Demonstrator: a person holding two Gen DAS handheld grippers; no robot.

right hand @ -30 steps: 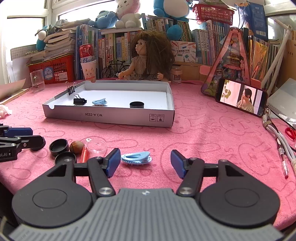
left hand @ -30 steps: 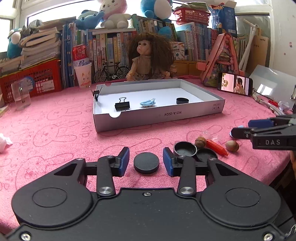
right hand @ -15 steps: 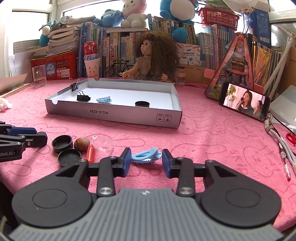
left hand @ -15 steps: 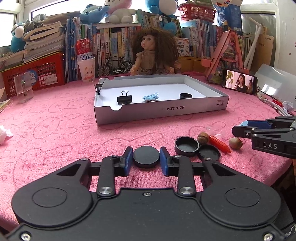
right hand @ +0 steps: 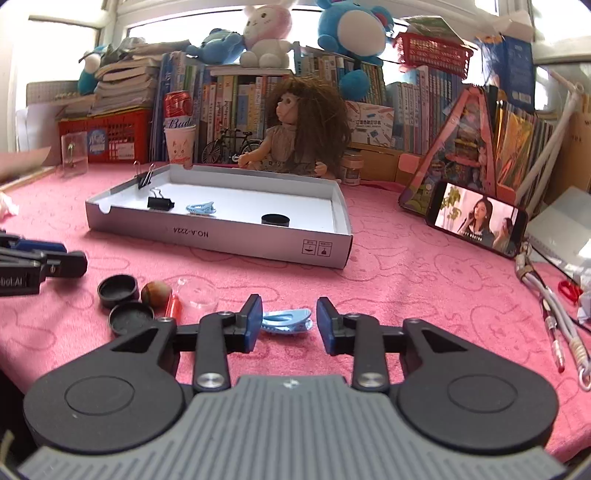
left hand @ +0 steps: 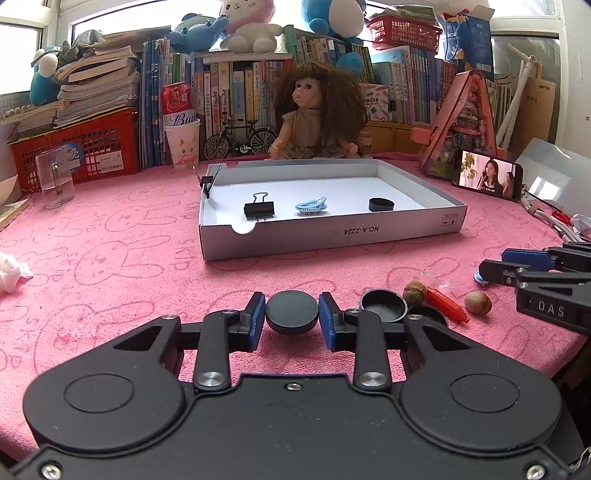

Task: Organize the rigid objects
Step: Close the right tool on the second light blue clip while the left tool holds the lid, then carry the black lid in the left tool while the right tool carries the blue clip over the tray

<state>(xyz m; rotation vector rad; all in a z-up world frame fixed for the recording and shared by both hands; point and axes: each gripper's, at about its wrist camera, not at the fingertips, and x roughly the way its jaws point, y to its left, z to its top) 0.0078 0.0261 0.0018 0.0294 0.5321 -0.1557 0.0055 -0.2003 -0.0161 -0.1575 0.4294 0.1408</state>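
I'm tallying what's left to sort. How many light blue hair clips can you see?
2. One blue hair clip lies inside the white box, beside a binder clip. The other hair clip lies on the pink cloth between the right gripper's jaws. Others may be hidden.

daylight from a window (left hand: 110, 22) backs crammed bookshelves (left hand: 240, 85) behind a table under pink towelling (left hand: 110, 266).

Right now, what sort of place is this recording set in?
Likely a home desk or a child's study corner: a crammed bookshelf, plush toys on top, a doll on a pink bunny-print cloth.
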